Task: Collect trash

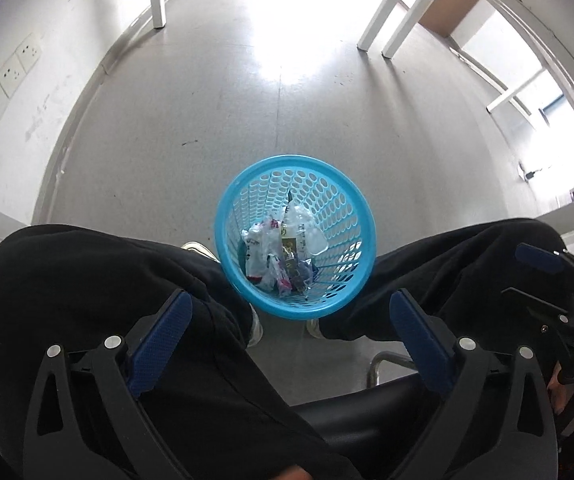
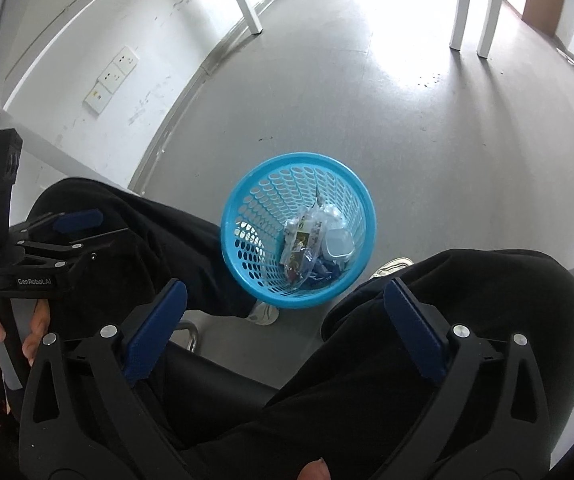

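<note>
Left wrist view shows your left tongs (image 1: 291, 328) and right tongs (image 2: 285, 320) apart and empty above the blue basket (image 1: 223, 236) of wrappers (image 1: 275, 256), so go find more trash.

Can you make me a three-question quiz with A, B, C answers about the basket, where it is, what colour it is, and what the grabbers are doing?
1. Where is the basket?
A. on a table
B. on the floor between the person's legs
C. on a chair

2. What colour is the basket?
A. red
B. black
C. blue

3. What is the left hand-held gripper doing?
A. open and empty
B. squeezing a bottle
C. holding the basket rim

Answers:
1 B: it stands on the grey floor between two black trouser legs.
2 C: its holed wall and rim are bright blue, with trash inside.
3 A: its fingers stand wide apart with nothing between them; the right hand-held gripper looks the same.
</note>
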A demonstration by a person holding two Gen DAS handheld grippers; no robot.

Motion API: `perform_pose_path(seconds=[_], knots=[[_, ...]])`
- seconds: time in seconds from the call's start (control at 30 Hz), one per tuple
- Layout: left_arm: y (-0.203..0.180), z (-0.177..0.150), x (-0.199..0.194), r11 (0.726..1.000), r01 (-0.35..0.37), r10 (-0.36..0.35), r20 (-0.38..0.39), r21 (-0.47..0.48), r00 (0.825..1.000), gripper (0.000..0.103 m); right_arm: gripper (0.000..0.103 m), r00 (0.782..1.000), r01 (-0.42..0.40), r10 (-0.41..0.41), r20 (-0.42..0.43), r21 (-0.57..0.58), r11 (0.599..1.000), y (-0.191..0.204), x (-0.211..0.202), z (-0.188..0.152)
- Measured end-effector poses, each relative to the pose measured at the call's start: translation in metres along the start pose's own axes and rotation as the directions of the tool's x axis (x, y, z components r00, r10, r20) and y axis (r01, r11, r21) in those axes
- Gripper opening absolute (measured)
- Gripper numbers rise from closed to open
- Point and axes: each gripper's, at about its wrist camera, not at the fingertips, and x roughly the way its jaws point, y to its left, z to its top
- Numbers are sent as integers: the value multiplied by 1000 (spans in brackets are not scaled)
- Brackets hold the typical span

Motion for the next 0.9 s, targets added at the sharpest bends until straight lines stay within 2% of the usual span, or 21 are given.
perform_pose_path(seconds=[0.1, 0.4, 0.9], knots=[[0, 1, -2, 1000, -17, 17, -3, 11, 1000, 97, 94, 1000, -10, 10, 1, 6, 1000, -2, -1, 1], [3, 1, -3, 1000, 17, -17, 6, 17, 1000, 97, 94, 999, -34, 34, -9, 24, 999, -4, 5, 0], [2, 3, 2, 1000, 17, -17, -23, 9, 1000, 97, 95, 998, -64, 65, -22, 50, 997, -7, 11, 0]])
